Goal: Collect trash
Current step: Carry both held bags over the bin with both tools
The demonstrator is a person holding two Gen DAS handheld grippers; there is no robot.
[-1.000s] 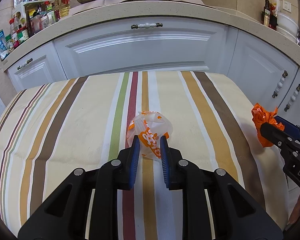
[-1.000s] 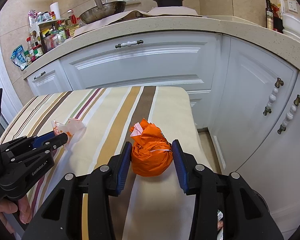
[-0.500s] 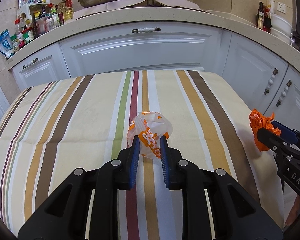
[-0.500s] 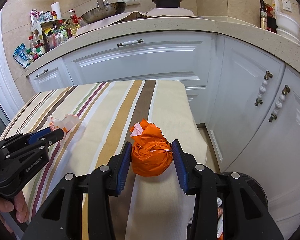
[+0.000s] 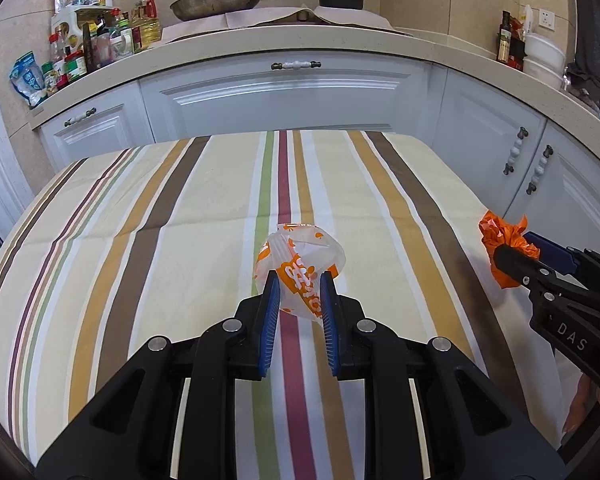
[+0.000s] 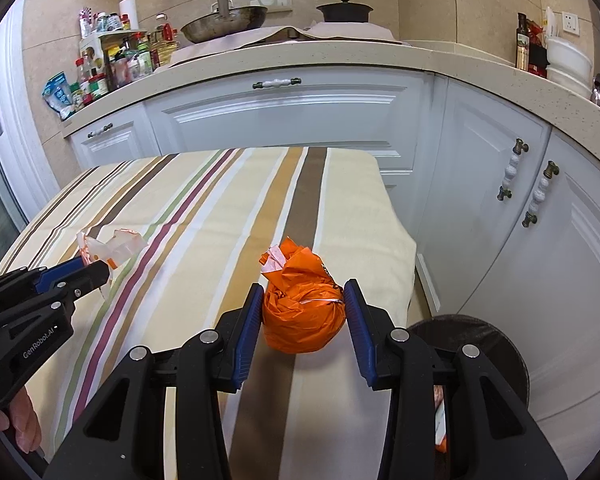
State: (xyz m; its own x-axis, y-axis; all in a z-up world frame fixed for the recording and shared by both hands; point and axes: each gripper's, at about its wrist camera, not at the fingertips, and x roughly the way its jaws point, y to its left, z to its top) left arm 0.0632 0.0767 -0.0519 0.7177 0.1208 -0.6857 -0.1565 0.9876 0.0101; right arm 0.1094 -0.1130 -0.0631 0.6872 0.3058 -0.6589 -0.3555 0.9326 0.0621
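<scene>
Striped cloth (image 5: 180,208) over the desk, bands of cream, brown, green and maroon running away toward white cabinets (image 5: 284,96). Far left on the countertop, a crowded rack of bottles and jars (image 5: 84,44). Left tongs (image 5: 299,289) narrowed onto a crumpled clear wrapper with orange print (image 5: 300,258), blue pads pressing both sides of it, above the maroon stripe near the middle of the desk. Seen from the right wrist, the same left tongs (image 6: 96,270) at the lower left, wrapper (image 6: 112,246) poking out past the tips. Farther right, right tongs (image 6: 303,300) closed around a balled orange plastic bag (image 6: 302,316), pads touching its flanks, over the brown stripe close to the right edge of the desk. From the left wrist, right tongs (image 5: 518,252) at the far right with the orange bag (image 5: 504,240) bunched at the tips. Beyond the desk edge, low on the right, a dark round bin (image 6: 496,348) on the floor beside the cabinets.
</scene>
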